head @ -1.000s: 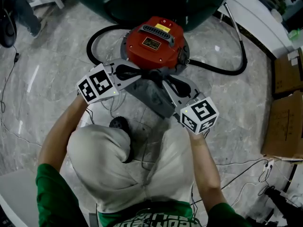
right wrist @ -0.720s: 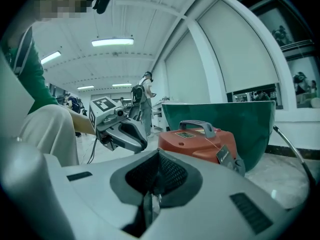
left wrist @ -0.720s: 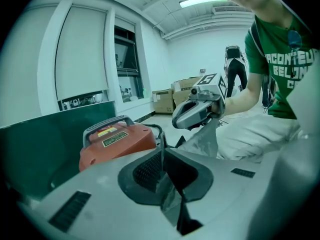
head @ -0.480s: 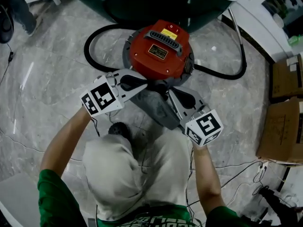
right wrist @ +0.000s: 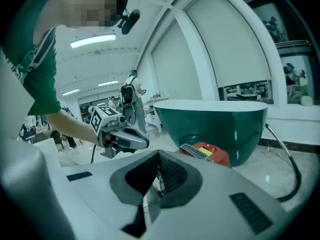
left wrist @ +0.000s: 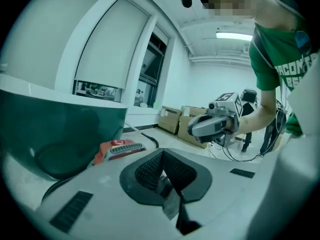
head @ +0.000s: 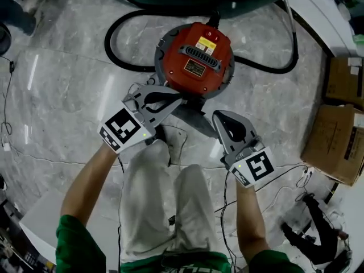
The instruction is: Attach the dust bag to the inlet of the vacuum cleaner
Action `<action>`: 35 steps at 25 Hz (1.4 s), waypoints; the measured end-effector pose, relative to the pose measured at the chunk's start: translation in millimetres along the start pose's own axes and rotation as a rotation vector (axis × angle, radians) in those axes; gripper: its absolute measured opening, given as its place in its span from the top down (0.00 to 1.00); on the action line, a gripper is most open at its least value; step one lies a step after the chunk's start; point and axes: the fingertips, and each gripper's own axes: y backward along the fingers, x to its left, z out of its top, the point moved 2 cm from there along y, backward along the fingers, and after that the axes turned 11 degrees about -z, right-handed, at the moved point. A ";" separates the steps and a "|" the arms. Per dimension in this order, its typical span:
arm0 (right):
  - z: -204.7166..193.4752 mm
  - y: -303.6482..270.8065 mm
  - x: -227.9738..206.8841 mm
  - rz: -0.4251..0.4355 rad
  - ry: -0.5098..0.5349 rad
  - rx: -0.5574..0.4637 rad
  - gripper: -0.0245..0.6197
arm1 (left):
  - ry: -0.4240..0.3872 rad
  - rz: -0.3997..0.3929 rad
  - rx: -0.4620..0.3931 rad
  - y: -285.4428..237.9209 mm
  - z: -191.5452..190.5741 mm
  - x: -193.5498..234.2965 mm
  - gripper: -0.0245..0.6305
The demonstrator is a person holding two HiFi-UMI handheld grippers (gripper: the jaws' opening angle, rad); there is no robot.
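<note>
Although both grippers flank the dust bag, neither one holds it. The left gripper sits left of centre in the head view. Its own view shows the jaws pressed together with no bag between them, only floor and the red vacuum cleaner beyond the tips. The right gripper, right of centre, is likewise clenched on nothing, with its tips just beside the bag's right edge.

The dark grey bag lies at the centre of the head view against the near, lower side of the vacuum cleaner, between the two sets of tips. That is probably the inlet side, turned toward the person's legs so both tools can reach it from above. The collar and the inlet itself are hidden under the red body, so I cannot tell whether the bag is seated.

The grippers' angled, converging pose suggests they are placed to nudge or steady the bag from both sides rather than carry it. The black hose curves away at the upper left, clear of the working side.
</note>
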 end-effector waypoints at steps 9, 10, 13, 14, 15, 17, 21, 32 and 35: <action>229.3 178.4 64.0 0.011 -0.084 -0.009 0.95 | 0.150 0.102 -0.081 65.9 247.4 -156.9 0.96; 251.9 208.0 72.6 0.013 -0.080 -0.011 0.95 | 0.161 0.114 -0.093 72.5 274.2 -184.1 0.96; 305.4 287.1 92.3 0.016 -0.049 -0.031 0.95 | 0.157 0.148 -0.107 89.2 339.7 -256.4 0.96; 319.2 308.8 97.0 0.017 -0.040 -0.049 0.95 | 0.149 0.156 -0.106 94.3 356.8 -276.3 0.96; 330.9 328.6 101.8 0.019 -0.033 -0.072 0.95 | 0.139 0.164 -0.108 99.6 371.8 -294.5 0.96; 348.5 361.9 111.8 0.030 -0.011 -0.118 0.95 | 0.123 0.199 -0.132 109.9 395.8 -324.3 0.96; 351.9 420.8 139.0 0.062 0.007 -0.141 0.95 | 0.171 0.297 -0.236 122.0 412.3 -383.1 0.96; 346.4 492.2 180.1 0.060 0.005 -0.144 0.95 | 0.157 0.393 -0.277 149.9 414.7 -478.2 0.96; 335.7 498.7 184.8 0.042 0.011 -0.129 0.95 | 0.160 0.406 -0.280 158.9 406.8 -495.2 0.96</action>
